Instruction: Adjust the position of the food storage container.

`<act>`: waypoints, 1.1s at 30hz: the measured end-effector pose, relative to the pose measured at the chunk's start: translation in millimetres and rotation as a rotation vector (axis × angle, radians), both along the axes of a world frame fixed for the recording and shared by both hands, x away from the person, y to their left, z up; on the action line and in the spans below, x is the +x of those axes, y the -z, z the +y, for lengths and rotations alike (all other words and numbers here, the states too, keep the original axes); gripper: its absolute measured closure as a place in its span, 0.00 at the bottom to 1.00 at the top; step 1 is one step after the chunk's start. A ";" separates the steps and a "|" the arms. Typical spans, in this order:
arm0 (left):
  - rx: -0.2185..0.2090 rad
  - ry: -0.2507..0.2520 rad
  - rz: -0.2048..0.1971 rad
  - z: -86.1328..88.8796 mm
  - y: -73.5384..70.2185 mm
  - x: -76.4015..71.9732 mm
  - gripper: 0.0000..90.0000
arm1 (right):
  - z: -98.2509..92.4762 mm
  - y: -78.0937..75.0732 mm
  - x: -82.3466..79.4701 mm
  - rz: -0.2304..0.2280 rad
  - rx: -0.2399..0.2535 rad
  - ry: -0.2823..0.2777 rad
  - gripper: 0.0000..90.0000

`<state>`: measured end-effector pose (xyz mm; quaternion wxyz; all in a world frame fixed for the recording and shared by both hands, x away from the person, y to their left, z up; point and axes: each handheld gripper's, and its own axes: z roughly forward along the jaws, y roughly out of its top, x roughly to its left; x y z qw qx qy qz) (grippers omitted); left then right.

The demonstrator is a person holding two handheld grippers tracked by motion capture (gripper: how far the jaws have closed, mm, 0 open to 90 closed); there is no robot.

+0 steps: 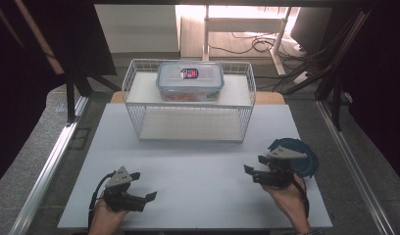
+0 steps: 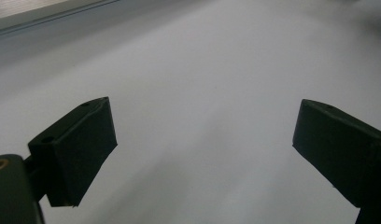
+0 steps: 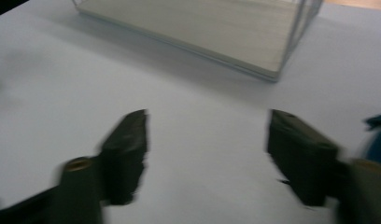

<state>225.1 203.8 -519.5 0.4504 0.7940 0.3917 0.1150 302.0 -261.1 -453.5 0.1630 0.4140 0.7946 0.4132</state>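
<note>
- Nearest the high camera, the left gripper [image 1: 145, 186] rests low over the white tabletop [image 1: 198, 176], jaws spread wide with nothing between them.
- The right gripper [image 1: 254, 165] also has its jaws apart and empty over bare tabletop; its own view is blurred.
- A blue object [image 1: 306, 154] lies just behind the right gripper, partly hidden by it.
- Farther back stands a white wire rack [image 1: 190, 120].
- A clear lidded container [image 1: 190, 81] sits on the rack's upper shelf, well apart from both grippers.
</note>
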 end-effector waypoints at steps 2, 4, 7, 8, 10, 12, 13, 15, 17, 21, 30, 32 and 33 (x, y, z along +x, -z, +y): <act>0.003 0.007 -0.006 -1.3 -0.5 -0.3 0.07 | -17.5 -4.6 7.7 -0.013 -0.015 0.021 0.69; 0.004 0.009 -0.007 -2.0 -0.7 -0.5 0.07 | -23.9 -6.3 10.3 -0.020 -0.013 0.030 0.75; 0.006 0.015 -0.004 -3.4 -0.1 0.1 0.07 | -42.1 -9.5 19.0 -0.034 -0.033 0.071 0.90; 0.004 0.016 -0.002 -4.2 0.5 0.6 0.07 | -56.8 -10.0 26.7 -0.036 -0.045 0.120 0.97; 0.006 0.018 -0.001 -4.7 0.6 0.7 0.07 | -60.1 -10.0 28.4 -0.036 -0.046 0.134 0.98; 0.007 0.022 -0.006 -5.3 0.2 0.2 0.07 | -76.7 -9.7 36.8 -0.028 -0.058 0.189 0.99; 0.009 0.025 -0.011 -5.8 -0.1 0.0 0.07 | -88.3 -9.2 42.4 -0.021 -0.062 0.227 0.99; 0.012 0.027 -0.010 -5.8 0.0 0.2 0.07 | -94.4 -8.8 45.4 -0.015 -0.059 0.251 0.99; 0.012 0.027 -0.005 -5.9 0.7 0.6 0.07 | -110.7 -7.4 53.5 -0.010 -0.062 0.309 0.99; 0.007 0.028 -0.005 -5.6 0.8 0.7 0.07 | -124.5 -6.2 59.9 -0.013 -0.072 0.360 0.99; -0.004 0.028 0.008 -5.0 2.8 2.5 0.07 | -156.6 1.3 68.8 0.008 -0.105 0.474 0.99; -0.005 0.029 0.009 -5.0 3.0 2.6 0.07 | -159.7 4.6 68.9 0.017 -0.110 0.485 0.99; -0.006 0.029 0.009 -5.2 3.1 2.6 0.07 | -159.9 7.4 68.7 0.029 -0.116 0.489 0.99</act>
